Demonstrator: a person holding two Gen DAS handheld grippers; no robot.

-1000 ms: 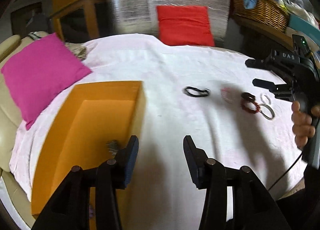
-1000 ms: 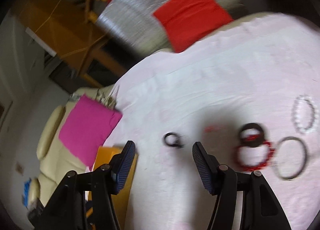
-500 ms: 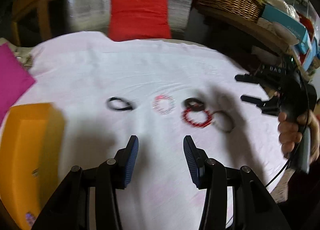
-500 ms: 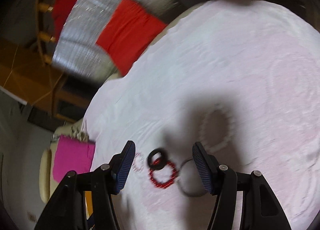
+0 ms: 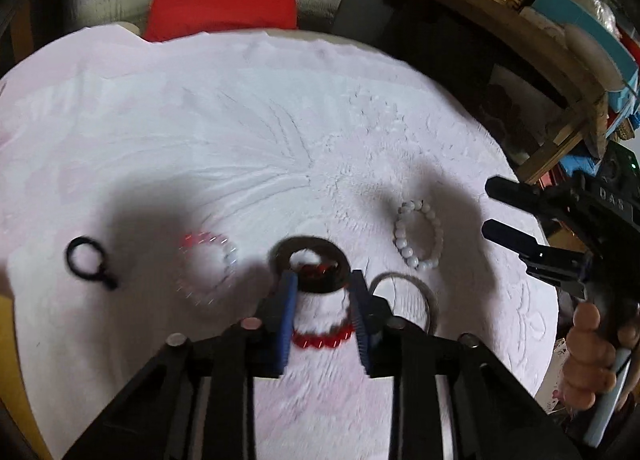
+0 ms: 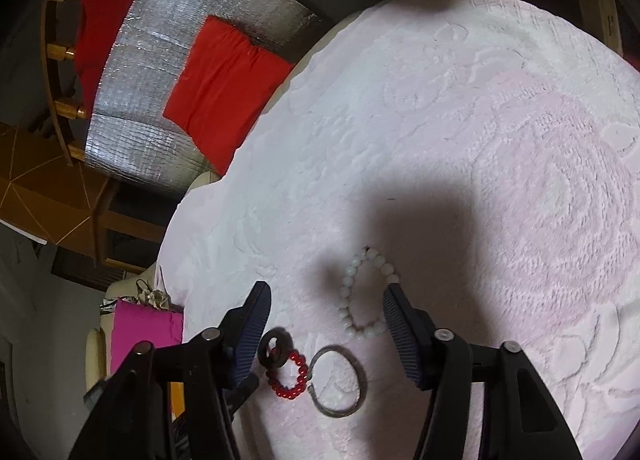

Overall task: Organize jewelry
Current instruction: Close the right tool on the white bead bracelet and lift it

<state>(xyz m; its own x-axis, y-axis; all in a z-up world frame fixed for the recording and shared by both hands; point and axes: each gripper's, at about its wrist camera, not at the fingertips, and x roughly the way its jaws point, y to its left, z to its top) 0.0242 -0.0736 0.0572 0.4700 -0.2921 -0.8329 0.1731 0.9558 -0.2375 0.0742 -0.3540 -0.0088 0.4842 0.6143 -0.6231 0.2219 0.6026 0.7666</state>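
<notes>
Left wrist view shows my left gripper (image 5: 322, 292) tilted down over a round counter covered in a white and pale pink textured cloth (image 5: 240, 131). Its jaws are closing, with a red beaded bracelet (image 5: 320, 334) lying between them; I see no pad pressing on the beads, so nothing is gripped. A dark flat ring-shaped bangle (image 5: 308, 266) lies on the far part of the red bracelet, overlapping it. Just beside the right finger is a thin grey metal bangle (image 5: 420, 292). Farther toward the counter's right edge sits a white pearl-like beaded bracelet (image 5: 418, 236). Toward the left edge lie a blurred bracelet of small red and pale beads (image 5: 206, 262) and, beyond it, a small black loop (image 5: 86, 260). A strip of an orange box (image 5: 12, 360) shows at the left edge. My right gripper (image 5: 520, 215) hangs over the right edge, a hand (image 5: 588, 356) wrapped round its handle.

From the right wrist view, the right gripper (image 6: 324, 320) has its jaws closing too, and they stand well apart. The white bracelet (image 6: 366, 292) lies between them, close against the right finger; whether it touches I cannot tell. The dark bangle (image 6: 276, 352), red bracelet (image 6: 290, 378) and grey bangle (image 6: 338, 382) lie nearer the left finger. Off the far edge are a red cushion (image 6: 224, 87) against a silver quilted backrest (image 6: 156, 99).
</notes>
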